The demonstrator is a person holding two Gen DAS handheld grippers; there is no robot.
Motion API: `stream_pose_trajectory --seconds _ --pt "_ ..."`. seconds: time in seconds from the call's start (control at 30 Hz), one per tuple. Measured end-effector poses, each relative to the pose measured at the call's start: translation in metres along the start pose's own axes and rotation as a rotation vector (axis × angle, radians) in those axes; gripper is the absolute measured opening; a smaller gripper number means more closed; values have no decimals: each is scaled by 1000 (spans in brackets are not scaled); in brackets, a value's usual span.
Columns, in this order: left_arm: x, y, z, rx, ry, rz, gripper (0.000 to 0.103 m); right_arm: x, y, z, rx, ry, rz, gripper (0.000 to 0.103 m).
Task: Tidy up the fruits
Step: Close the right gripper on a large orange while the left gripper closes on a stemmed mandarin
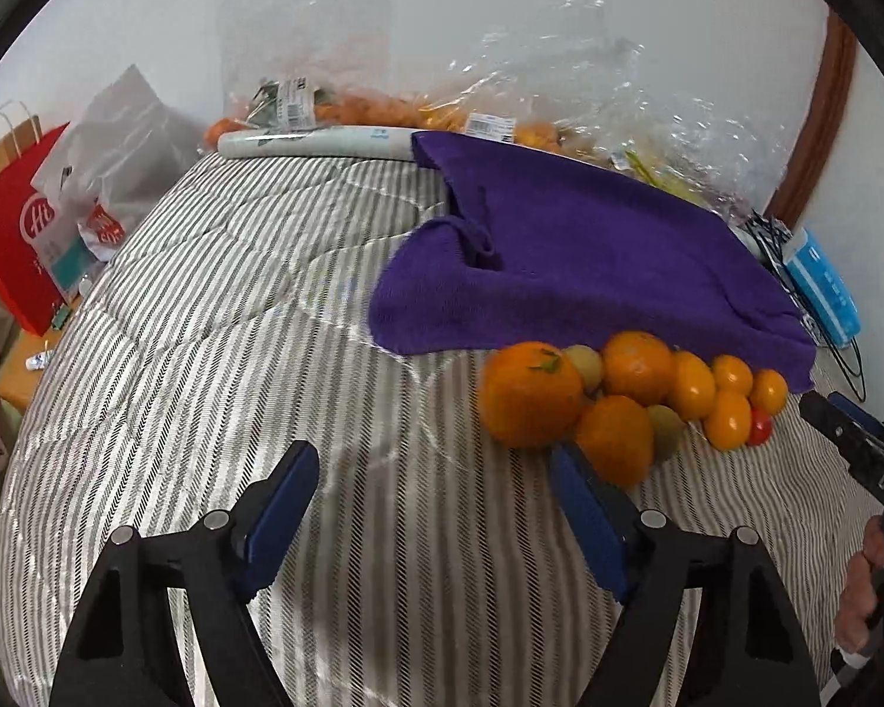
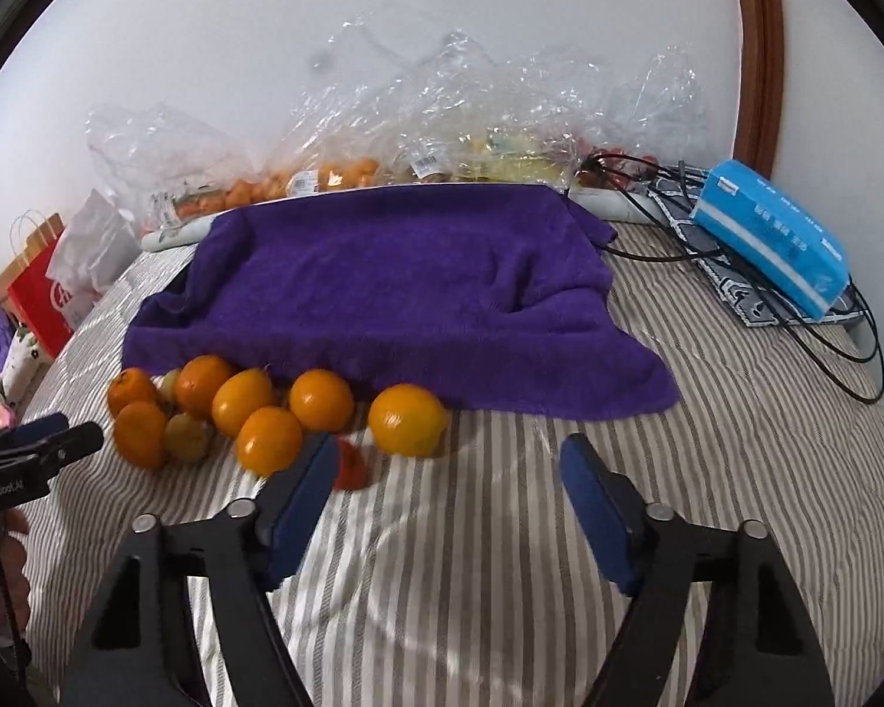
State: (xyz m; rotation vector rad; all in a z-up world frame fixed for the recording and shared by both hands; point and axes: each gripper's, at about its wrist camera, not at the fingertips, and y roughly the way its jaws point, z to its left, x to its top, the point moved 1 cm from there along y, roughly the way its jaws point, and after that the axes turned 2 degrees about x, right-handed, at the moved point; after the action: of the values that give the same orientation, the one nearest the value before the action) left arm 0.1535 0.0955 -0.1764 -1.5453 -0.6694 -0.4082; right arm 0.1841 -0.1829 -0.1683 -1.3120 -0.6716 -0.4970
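Up close, left gripper (image 1: 430, 471) and right gripper (image 2: 448, 465) both parted, holding nothing. Heaped fruits (image 2: 265, 412) against purple towel (image 2: 395, 288); red shopping bag (image 1: 15, 235) clearest from left, blue box (image 2: 772, 235) from right. Striped bedding (image 2: 648, 442), white wall (image 2: 324, 29).

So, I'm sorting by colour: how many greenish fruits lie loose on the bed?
2. One greenish fruit sits at the back, by the purple towel; the second greenish fruit lies nearer the camera, among the oranges. Others may hide under the towel.
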Motion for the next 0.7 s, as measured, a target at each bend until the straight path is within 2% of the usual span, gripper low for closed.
stream_pose_trajectory --seconds 0.17,0.23,0.33,0.43,0.6,0.7 --pt "2 5 6 -8 24 -11 79 7 23 -2 59 -1 68 61" --pt "2 8 7 -7 38 -1 79 8 30 1 72 -13 85 61" --pt "2 15 5 -11 53 21 79 7 39 5 69 -32 95 58" --pt "2 18 5 -27 54 11 79 8 48 8 64 -48 109 53" --pt "1 19 -3 -64 94 -10 78 7 50 13 31 -106 107 36" --pt "2 18 -13 -79 134 -26 74 7 48 7 57 -90 102 36"
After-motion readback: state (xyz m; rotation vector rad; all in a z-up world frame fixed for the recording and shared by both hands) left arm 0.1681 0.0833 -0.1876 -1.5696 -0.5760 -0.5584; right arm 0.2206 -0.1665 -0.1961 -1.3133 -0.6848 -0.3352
